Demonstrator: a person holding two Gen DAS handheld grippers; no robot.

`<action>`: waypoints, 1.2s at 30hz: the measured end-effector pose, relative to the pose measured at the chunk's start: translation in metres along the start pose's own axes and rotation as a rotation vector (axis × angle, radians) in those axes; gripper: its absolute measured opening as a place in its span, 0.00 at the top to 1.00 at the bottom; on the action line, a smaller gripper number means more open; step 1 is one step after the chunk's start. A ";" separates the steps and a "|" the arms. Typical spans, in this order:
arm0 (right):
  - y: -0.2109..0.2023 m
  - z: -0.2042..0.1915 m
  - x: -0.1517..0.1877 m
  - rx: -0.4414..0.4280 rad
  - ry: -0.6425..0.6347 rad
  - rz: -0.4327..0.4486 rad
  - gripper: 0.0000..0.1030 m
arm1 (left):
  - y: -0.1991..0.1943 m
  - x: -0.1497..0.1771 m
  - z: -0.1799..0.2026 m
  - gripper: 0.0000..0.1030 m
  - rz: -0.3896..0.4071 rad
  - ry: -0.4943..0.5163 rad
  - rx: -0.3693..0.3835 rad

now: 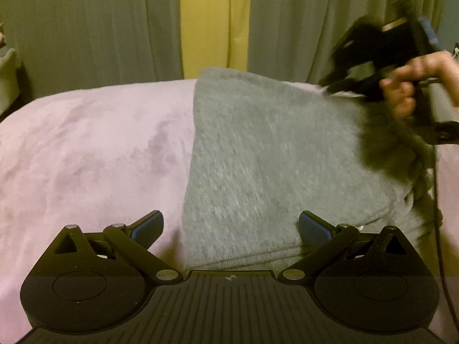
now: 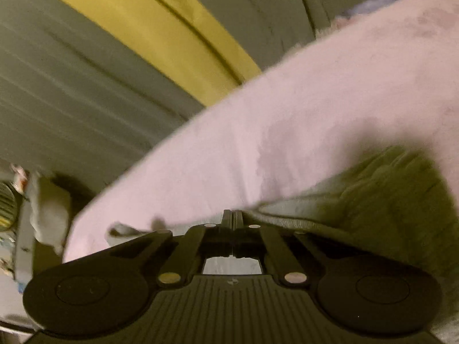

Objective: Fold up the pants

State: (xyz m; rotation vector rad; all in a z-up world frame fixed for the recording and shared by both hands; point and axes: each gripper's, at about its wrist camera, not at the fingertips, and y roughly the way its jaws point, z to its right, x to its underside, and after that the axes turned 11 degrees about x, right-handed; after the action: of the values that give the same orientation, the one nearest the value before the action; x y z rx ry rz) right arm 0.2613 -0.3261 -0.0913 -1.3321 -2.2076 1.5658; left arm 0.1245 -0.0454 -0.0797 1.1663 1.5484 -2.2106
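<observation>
Left tongs [image 1: 231, 225] spread over grey pants [image 1: 258, 157] | right tongs [image 2: 233, 218] pinching pants edge | pink blanket [image 1: 86, 149] bare leftward

I see dim, warm indoor light and a yellow-green cast. Motion blur is heavy across the right wrist view and at upper right of the left view. Fisheye bends the edges; corners vignette black.

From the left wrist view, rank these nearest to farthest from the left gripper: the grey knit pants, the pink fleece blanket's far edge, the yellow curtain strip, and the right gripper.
1. Grey knit pants: between the open fingers of the left gripper.
2. Right gripper: upper right, raised at the pants' far corner.
3. Pink fleece blanket's far edge: upper left; too close to call against the right gripper.
4. Yellow curtain strip: top centre, behind the bed.
</observation>
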 end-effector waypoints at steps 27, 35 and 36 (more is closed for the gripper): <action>-0.111 0.055 0.082 0.196 -0.209 0.104 0.65 | -0.031 0.004 0.025 0.00 -0.082 -0.070 -0.039; -0.220 0.050 0.145 0.178 -0.370 0.363 0.05 | -0.045 0.020 0.041 0.00 -0.202 -0.121 -0.066; -0.232 0.052 0.151 0.149 -0.355 0.369 0.05 | -0.048 0.022 0.047 0.00 -0.209 -0.106 -0.071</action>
State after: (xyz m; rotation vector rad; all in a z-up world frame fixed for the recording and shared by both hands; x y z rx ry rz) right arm 0.0069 -0.2729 0.0181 -1.5874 -2.0490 2.2036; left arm 0.0597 -0.0589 -0.0548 0.8879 1.7590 -2.2814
